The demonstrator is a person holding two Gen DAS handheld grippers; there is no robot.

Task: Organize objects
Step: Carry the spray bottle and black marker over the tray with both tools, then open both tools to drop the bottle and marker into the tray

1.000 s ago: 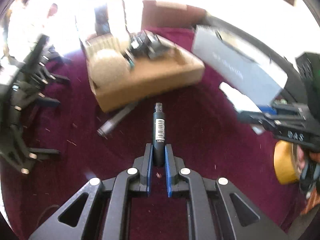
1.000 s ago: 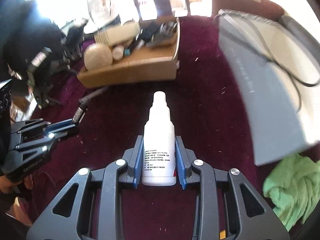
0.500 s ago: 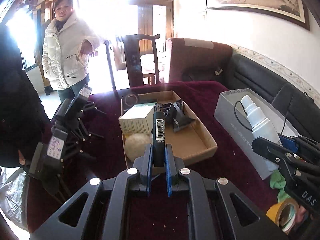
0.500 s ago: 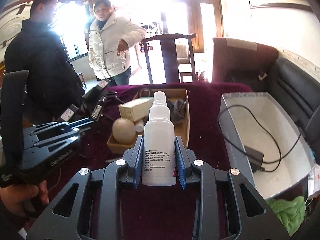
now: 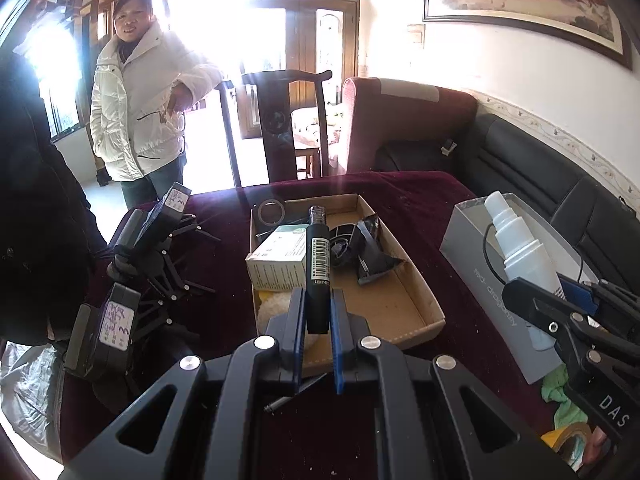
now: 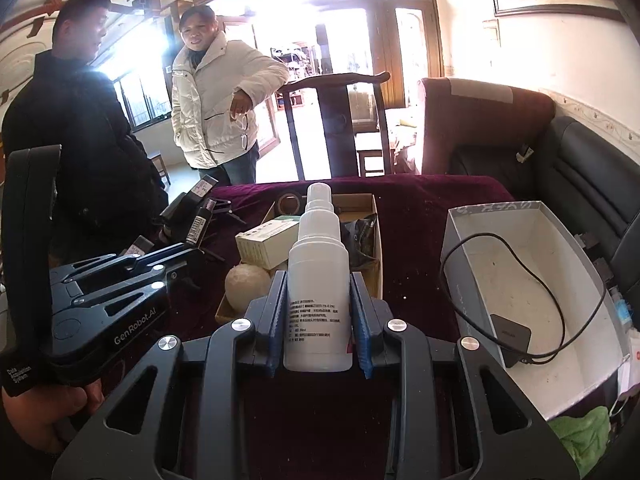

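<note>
Both tools are clamped on things held above the maroon velvet tabletop (image 5: pixel 224 240): the left tool (image 5: pixel 318 316) grips a slim black barcoded marker pen (image 5: pixel 318 256), and the right tool (image 6: pixel 319 312) grips an upright white plastic spray bottle (image 6: pixel 319 280). Beyond the pen lies a shallow brown cardboard tray (image 5: pixel 416 300) holding a pale ball (image 6: pixel 247 286), a small white carton (image 5: pixel 276 260) and black clutter. Right of that tray sits an open grey box (image 6: pixel 560 248) with 1 black charger and cable (image 6: pixel 510 332).

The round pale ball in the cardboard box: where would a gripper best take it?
Grip the ball across its widest part, coming from above. It sits in the cardboard box's near corner beside the carton, so a side approach looks blocked.
</note>
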